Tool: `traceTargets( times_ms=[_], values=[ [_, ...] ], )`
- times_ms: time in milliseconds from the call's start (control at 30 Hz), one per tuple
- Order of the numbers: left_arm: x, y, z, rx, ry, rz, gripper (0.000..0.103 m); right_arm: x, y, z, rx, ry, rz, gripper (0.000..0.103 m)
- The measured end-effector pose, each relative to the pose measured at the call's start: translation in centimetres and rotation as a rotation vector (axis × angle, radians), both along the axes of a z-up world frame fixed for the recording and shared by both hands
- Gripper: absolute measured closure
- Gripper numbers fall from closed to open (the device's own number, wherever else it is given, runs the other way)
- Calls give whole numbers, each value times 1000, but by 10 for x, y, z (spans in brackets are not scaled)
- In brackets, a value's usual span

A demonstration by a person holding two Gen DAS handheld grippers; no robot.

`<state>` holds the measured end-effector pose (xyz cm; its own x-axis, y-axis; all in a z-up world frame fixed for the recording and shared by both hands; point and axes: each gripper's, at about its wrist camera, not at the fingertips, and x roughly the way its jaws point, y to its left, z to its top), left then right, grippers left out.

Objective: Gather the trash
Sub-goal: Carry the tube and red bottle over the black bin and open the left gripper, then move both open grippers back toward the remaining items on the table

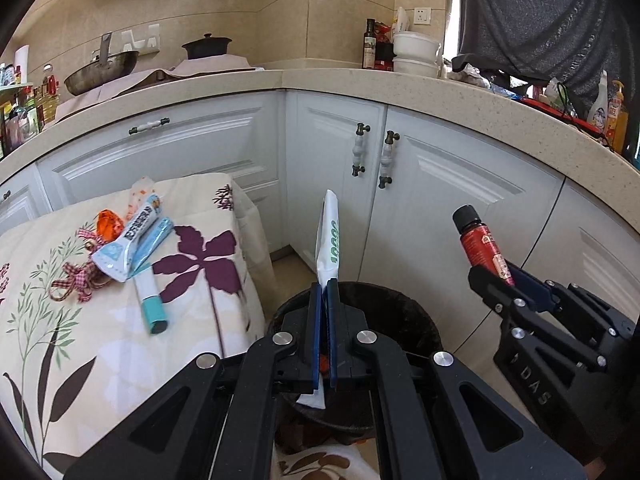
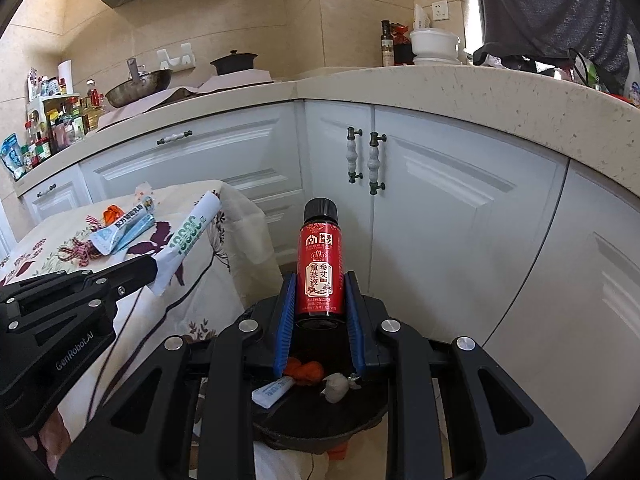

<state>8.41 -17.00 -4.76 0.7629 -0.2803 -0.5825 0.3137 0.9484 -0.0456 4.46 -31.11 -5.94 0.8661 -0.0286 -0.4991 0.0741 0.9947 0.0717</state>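
My left gripper [image 1: 325, 286] is shut on a white wrapper with green print [image 1: 329, 236], held upright above a black-lined trash bin [image 1: 384, 300]. My right gripper [image 2: 320, 280] is shut on a small red bottle with a black cap [image 2: 320, 260], held upright over the same bin [image 2: 352, 412]. Inside the bin lie a white tube [image 2: 274, 390], an orange scrap [image 2: 306, 368] and a grey crumpled wrapper [image 2: 336, 386]. On the floral-cloth table [image 1: 80, 352] to the left lie blue-white tubes [image 1: 136, 240], an orange wrapper [image 1: 109, 222] and a checked ribbon [image 1: 80, 280].
White cabinet doors [image 1: 420, 184] with handles stand right behind the bin. A beige counter [image 1: 360, 78] above holds a wok [image 1: 102, 70], a black pot [image 1: 206, 46], a dark bottle [image 1: 370, 44] and white bowls [image 1: 416, 50]. A person in dark grey [image 1: 540, 12] stands at the right.
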Motion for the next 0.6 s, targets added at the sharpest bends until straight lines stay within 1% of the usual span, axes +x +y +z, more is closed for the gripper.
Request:
traceTargets(
  times_ms=[100, 133, 167, 200, 233, 300, 367, 433, 600],
  values=[
    [11, -9, -3, -2, 6, 13, 99, 9, -7, -3, 16, -9, -14, 77],
    [14, -11, -4, -4, 16, 15, 97, 11, -8, -4, 23, -8, -20, 69],
    [18, -12, -6, -6, 29, 18, 94, 14, -11, -5, 31, -8, -33, 58],
    [22, -13, -8, -8, 41, 22, 84, 16, -13, -6, 36, -8, -45, 55],
    [26, -13, -9, -18, 58, 32, 71, 18, -15, -7, 41, -7, -51, 55],
    [27, -10, -9, -36, 69, 41, 62, 19, -16, -7, 46, -3, -59, 55],
    [24, -7, -7, -44, 58, 41, 60, 20, -15, -4, 48, -8, -61, 54],
    [22, -4, -4, -34, 44, 43, 53, 20, -11, -2, 44, -13, -57, 53],
    [17, 17, 6, -40, 12, 80, 47, 23, 4, 9, 45, -38, -29, 53]
  ],
)
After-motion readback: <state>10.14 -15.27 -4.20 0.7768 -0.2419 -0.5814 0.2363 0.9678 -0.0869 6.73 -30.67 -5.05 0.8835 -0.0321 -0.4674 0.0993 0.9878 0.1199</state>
